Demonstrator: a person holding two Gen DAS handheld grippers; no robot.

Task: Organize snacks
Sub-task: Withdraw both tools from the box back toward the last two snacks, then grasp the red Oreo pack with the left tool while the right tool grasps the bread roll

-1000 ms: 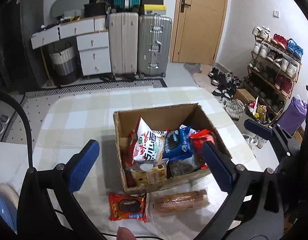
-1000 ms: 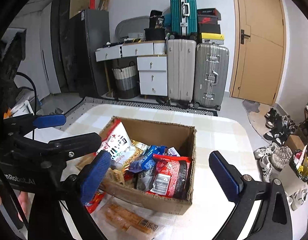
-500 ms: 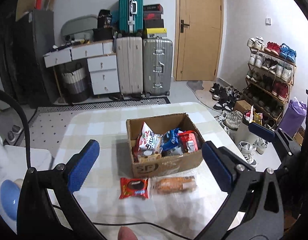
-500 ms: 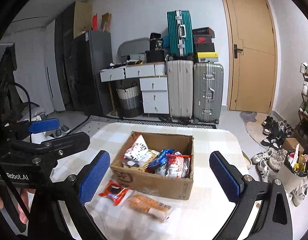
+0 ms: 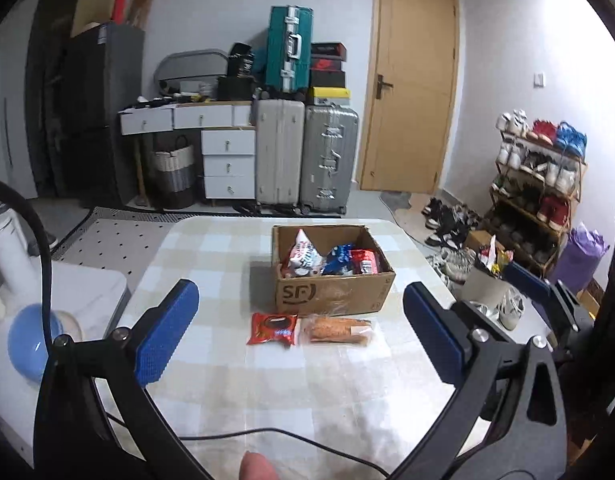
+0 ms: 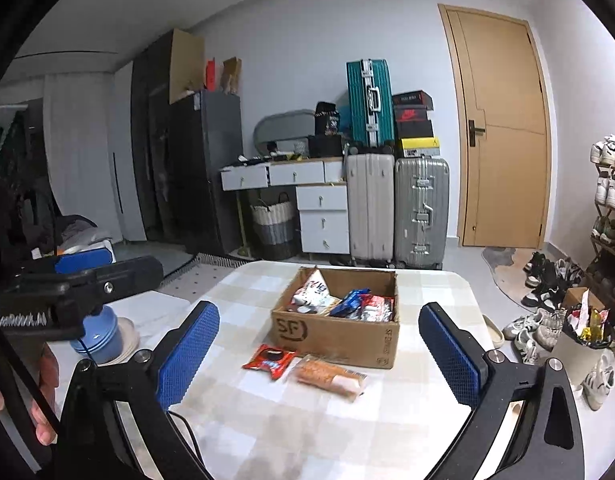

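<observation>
Left wrist: pulled back from box [image 5: 331,272], both grippers [image 5: 299,340] [image 6: 319,354] spread, empty. Red packet [image 5: 272,329], orange packet [image 5: 335,330] near box, unsorted.

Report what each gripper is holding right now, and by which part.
Nothing is held. The left gripper and right gripper are both open and empty, above the table, short of the red packet and clear-wrapped snack.
</observation>
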